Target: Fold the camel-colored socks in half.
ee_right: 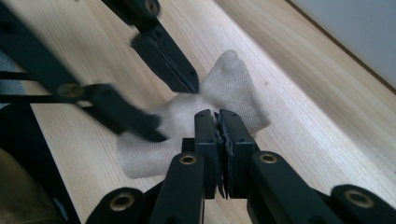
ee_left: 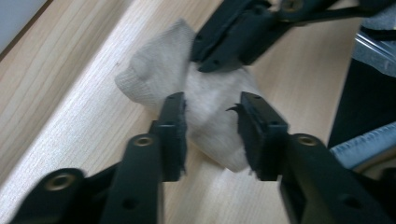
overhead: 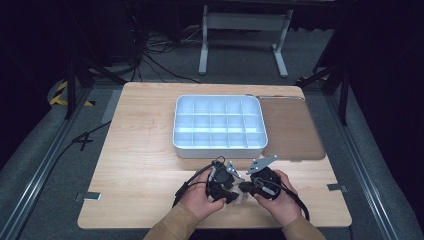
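While the beige sock (ee_left: 187, 102) lies crumpled on the wooden table (overhead: 140, 150) near my edge, short of the white divider tray (overhead: 218, 122), my right tongs (ee_right: 218, 122) pinch its fabric tight; my left tongs (ee_left: 211, 116) stand apart astride it, gripping nothing.

Both hands meet low, tips facing: left tongs (ee_left: 210, 135) stand apart, right tongs (ee_right: 218, 140) are pinched tight.

One beige sock (ee_left: 196, 112) on one wooden tabletop (overhead: 140, 150). One white compartment tray (overhead: 218, 150). One brown mat (overhead: 292, 130) beside it. Two hand-held grippers: one left gripper (overhead: 231, 192), one right gripper (overhead: 246, 189), each with two black fingers (ee_left: 173, 126).
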Motion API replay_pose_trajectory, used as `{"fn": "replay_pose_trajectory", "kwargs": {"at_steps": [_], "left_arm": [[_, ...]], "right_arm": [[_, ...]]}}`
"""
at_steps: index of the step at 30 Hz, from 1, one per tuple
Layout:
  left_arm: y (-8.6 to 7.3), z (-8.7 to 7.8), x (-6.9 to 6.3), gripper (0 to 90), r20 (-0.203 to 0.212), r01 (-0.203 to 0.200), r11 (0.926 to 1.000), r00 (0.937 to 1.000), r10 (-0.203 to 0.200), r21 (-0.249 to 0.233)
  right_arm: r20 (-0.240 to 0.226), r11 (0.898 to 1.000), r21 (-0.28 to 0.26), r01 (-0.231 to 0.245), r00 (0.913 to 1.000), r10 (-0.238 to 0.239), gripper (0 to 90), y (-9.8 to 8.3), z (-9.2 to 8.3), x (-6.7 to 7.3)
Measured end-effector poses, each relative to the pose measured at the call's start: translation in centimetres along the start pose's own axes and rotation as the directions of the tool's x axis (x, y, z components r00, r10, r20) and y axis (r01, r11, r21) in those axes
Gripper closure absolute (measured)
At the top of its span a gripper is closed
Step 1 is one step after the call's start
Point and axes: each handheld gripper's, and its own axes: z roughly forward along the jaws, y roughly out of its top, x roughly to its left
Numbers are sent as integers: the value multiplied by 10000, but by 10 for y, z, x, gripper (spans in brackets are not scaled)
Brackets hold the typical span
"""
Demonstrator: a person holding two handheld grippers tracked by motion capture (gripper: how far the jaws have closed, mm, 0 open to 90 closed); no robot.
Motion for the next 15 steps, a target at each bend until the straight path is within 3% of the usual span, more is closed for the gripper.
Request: {"fn": "replay_pose_trajectory", "kwargs": {"at_steps": [2,8,9,15], "left_arm": [[-1,1,0,501,-91,-24,9997,10000,27,239],[-2,12,0,467,-233,118,9967,9997,-99,803],[-2,13,-1,467,-288,217,9950,9994,-189,979],[-2,16,-1,455,-232,269,9947,9994,-247,993]], "right_arm": [[45,9998,170,-36,10000,36,843,0,1,0],[82,9994,339,-78,9999,76,768,-1,2,0],[68,9993,358,-104,9999,102,733,-2,1,0],[132,9980,448,-442,9990,436,548,-2,-2,0]]}}
